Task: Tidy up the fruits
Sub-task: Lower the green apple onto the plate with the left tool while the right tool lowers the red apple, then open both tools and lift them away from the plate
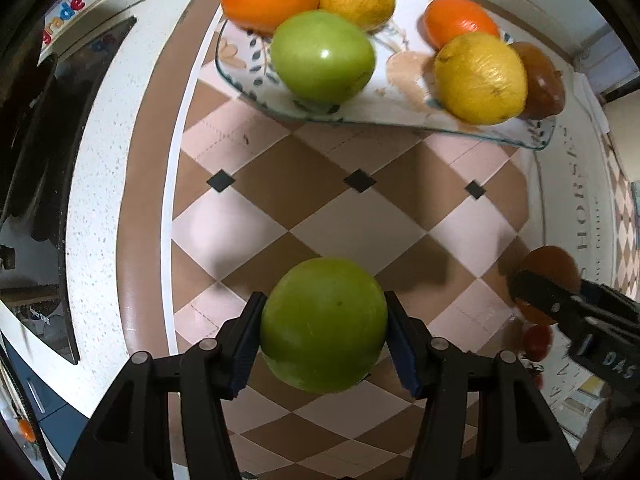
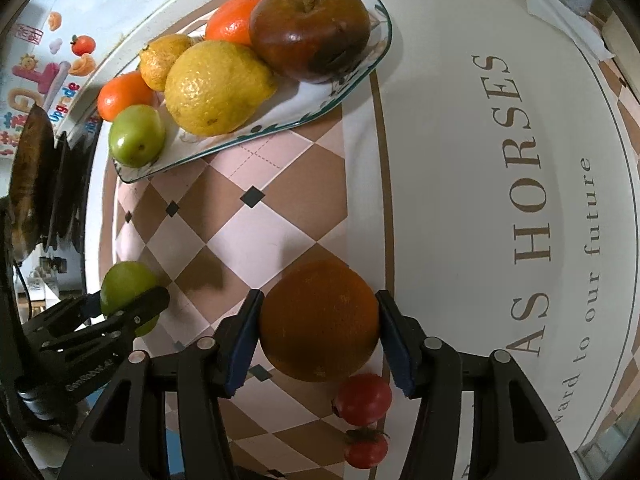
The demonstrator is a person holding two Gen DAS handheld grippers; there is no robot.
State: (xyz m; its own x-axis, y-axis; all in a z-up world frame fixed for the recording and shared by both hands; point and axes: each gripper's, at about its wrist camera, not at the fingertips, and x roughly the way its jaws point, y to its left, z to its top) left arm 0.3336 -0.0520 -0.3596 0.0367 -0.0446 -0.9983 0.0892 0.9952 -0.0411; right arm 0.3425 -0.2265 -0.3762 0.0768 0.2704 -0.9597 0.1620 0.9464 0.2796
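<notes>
While L gripper (image 1: pixel 324 326) clamps green apple (image 1: pixel 323 324) part-open, R gripper (image 2: pixel 318 320) pinches an orange (image 2: pixel 319 320) between pads; fruit plate (image 1: pixel 384 92) sits ahead of both, apart.

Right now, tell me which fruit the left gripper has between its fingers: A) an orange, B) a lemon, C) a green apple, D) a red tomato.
C: the left gripper has its pads pressed on both sides of a green apple, above the checkered mat.
</notes>
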